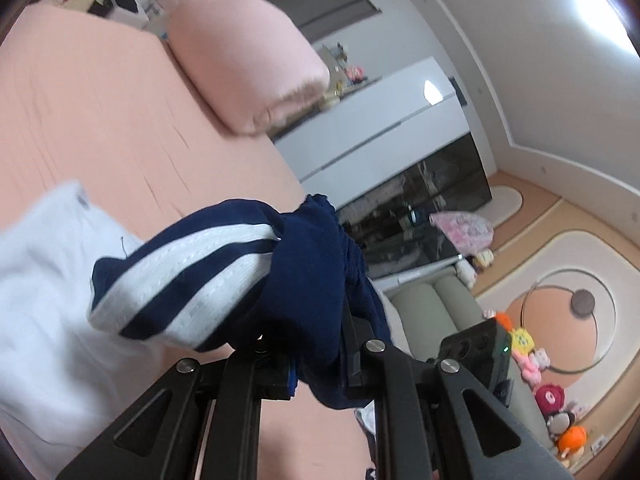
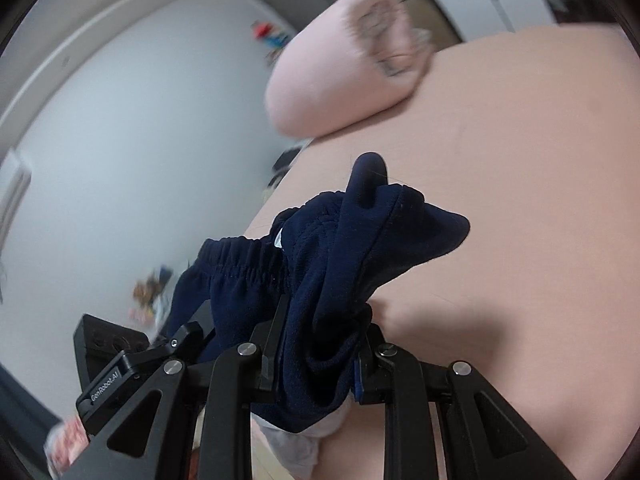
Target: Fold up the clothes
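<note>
Both grippers are clamped on the navy shorts (image 1: 320,264), holding them up above the pink bed (image 1: 100,120). The left gripper (image 1: 320,364) pinches bunched navy cloth, white stripes trailing off. The right gripper (image 2: 316,356) squeezes the waistband end. A white garment (image 1: 44,280) lies on the bed; a pink pillow (image 1: 244,56) sits at its far edge.

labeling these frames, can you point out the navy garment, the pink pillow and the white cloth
navy garment (image 1: 192,268): left wrist view, on its white-striped part
pink pillow (image 1: 244,56): left wrist view, middle of its top face
white cloth (image 1: 44,300): left wrist view, its middle, lying on the bed
</note>
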Available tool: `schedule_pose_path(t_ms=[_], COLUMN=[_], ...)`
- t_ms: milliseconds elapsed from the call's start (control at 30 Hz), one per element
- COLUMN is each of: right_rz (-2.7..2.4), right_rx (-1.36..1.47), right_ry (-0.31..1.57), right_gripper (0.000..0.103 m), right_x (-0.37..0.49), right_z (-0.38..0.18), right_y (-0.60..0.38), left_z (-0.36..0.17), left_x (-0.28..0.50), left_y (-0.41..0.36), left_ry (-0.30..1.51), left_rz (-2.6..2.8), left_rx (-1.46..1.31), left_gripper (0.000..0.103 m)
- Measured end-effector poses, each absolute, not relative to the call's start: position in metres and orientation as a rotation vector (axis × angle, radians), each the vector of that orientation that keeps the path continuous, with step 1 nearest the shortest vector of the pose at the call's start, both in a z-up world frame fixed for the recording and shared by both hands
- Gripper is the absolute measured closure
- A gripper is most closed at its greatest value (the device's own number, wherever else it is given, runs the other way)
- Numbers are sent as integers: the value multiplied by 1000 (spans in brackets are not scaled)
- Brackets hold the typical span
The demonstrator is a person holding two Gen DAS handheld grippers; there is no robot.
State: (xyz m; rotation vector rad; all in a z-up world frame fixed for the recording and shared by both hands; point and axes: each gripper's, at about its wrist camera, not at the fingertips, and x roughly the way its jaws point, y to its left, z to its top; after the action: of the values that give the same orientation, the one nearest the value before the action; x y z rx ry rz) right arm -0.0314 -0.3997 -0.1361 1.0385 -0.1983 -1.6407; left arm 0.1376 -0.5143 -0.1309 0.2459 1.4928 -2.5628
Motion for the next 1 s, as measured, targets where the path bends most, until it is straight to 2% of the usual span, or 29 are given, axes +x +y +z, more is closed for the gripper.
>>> schedule_pose_path(t_ms=[200, 500, 667, 800, 1000], right_rz=[-1610, -1598, -1562, -1519, -1534], right_rx=[979, 1006, 1051, 1177, 1197], right_ry=[-43, 52, 3, -71, -12], right_gripper=[81, 81, 81, 81, 81], right_x=[-10, 12, 19, 17, 23], right_z=[-103, -99, -119, -148, -171], right_y=[-448, -476, -482, -483, -487], left_z=[-120, -118, -139, -156, -178], left_x=[158, 175, 186, 188, 189], left_y=[-539, -550, -560, -561, -568], left_ry=[1422, 1187, 1245, 1198, 1247], left_rz=[-2538, -2545, -2513, -2523, -2512], left_rx=[240, 337, 345, 400, 435], left_gripper=[91, 91, 91, 91, 91])
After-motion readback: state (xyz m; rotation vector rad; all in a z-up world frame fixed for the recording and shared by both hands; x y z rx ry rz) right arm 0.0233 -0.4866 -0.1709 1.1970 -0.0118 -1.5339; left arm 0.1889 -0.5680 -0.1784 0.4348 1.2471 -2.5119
